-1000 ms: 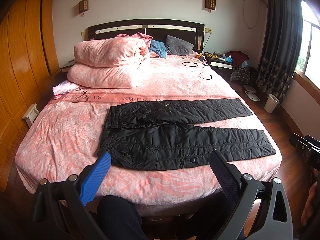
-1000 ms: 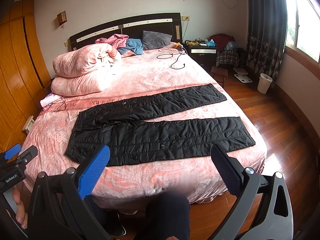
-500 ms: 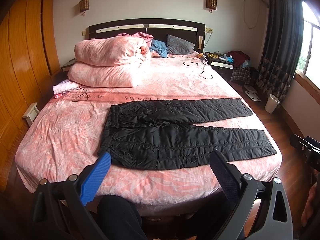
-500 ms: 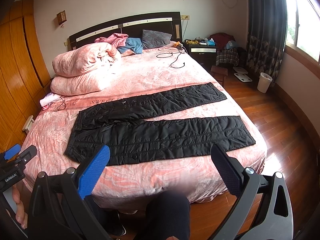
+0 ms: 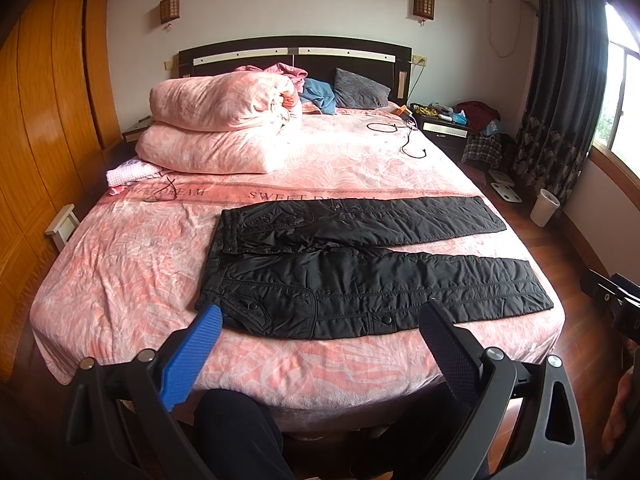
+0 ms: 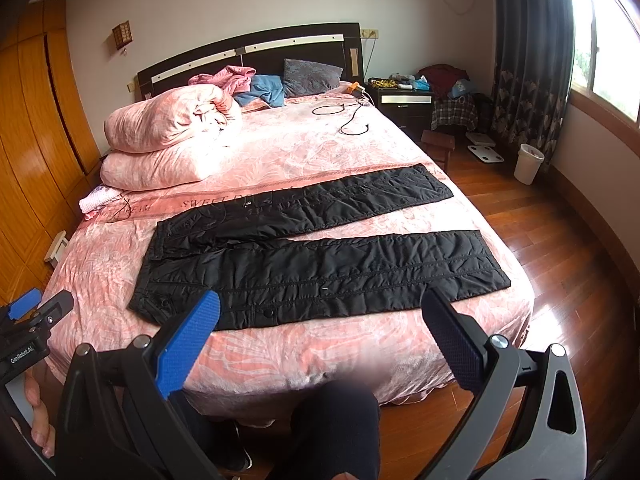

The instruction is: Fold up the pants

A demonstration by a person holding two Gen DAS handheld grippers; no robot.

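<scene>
Black quilted pants (image 5: 360, 276) lie flat across the near part of the pink bed (image 5: 120, 280), waistband to the left, both legs spread apart and pointing right. They also show in the right wrist view (image 6: 320, 256). My left gripper (image 5: 320, 320) is open and empty, held back from the bed's near edge in front of the waist end. My right gripper (image 6: 320, 308) is open and empty, also short of the bed, in front of the near leg. Neither touches the pants.
A rolled pink duvet (image 5: 220, 128) and pillows lie at the head of the bed. A black cable (image 5: 404, 140) lies on the far right of the bed. A nightstand (image 6: 404, 100), a white bin (image 6: 528, 164) and wood floor are to the right. Wardrobes stand on the left.
</scene>
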